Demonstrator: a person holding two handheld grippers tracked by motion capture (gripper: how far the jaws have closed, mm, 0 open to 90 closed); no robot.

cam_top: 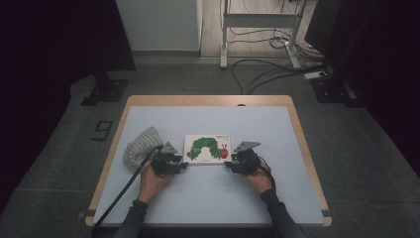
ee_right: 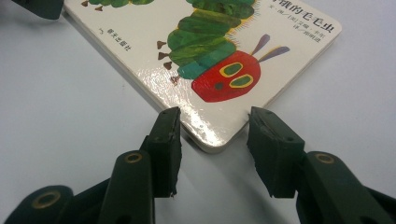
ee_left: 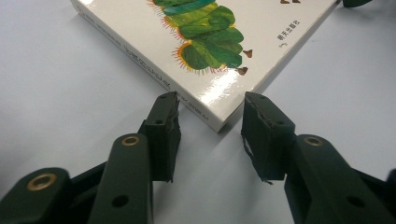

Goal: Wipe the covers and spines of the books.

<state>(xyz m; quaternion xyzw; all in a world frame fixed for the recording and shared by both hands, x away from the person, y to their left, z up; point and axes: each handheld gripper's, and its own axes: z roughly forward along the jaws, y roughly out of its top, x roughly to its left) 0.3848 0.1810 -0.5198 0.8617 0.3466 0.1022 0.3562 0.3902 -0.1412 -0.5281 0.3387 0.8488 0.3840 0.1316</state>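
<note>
caterpillar board book (cam_top: 207,148) flat mid surface (cam_top: 208,198), closed. left hand-held gripper (ee_left: 211,108) jaws apart, straddling near left corner; right hand-held gripper (ee_right: 214,122) jaws apart at near right corner, likely bracing for two-sided lift. striped cloth (cam_top: 141,145) lies left.

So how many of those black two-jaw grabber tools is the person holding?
2: the left gripper sits at the near left corner of the white caterpillar picture book, the right gripper at its near right corner.
</note>
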